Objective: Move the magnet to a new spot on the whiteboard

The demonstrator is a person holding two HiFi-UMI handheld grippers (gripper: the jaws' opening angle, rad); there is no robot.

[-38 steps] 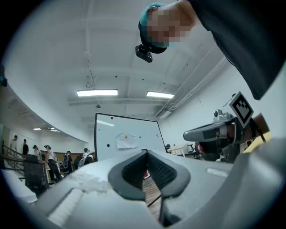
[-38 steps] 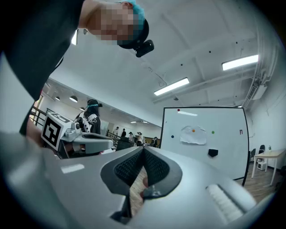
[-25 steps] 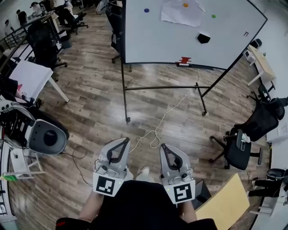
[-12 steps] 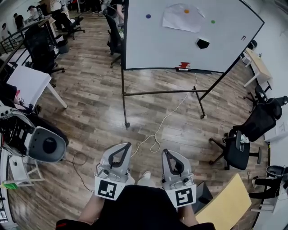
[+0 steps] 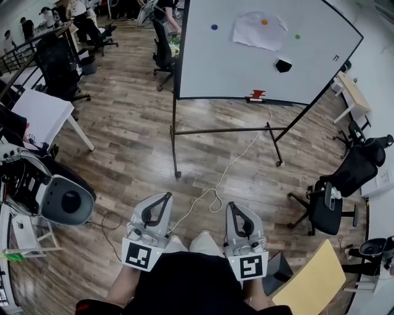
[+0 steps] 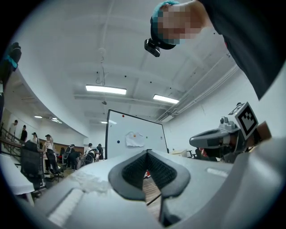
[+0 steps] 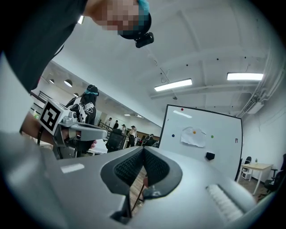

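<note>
The whiteboard [image 5: 246, 55] stands on a wheeled frame a few steps ahead. On it are a blue magnet [image 5: 214, 27], an orange magnet [image 5: 264, 22] pinning a sheet of paper [image 5: 257, 32], a green magnet [image 5: 297, 37] and a black eraser [image 5: 283, 65]. The right gripper view also shows a red magnet [image 7: 182, 109] near the board's top edge. Both grippers are held low, close to the person's body and far from the board. My left gripper [image 5: 167, 196] has its jaws together with nothing in them, and so does my right gripper [image 5: 233, 207].
A red object [image 5: 257, 95] lies on the board's tray. A white cable [image 5: 215, 184] loops over the wooden floor between me and the board. Office chairs [image 5: 332, 206] stand at the right, a table [image 5: 40, 111] at the left, and people [image 5: 80, 12] stand far back.
In the head view the whiteboard has slid to the right and the grippers sit slightly lower in the frame. Both grippers stay shut and empty.
</note>
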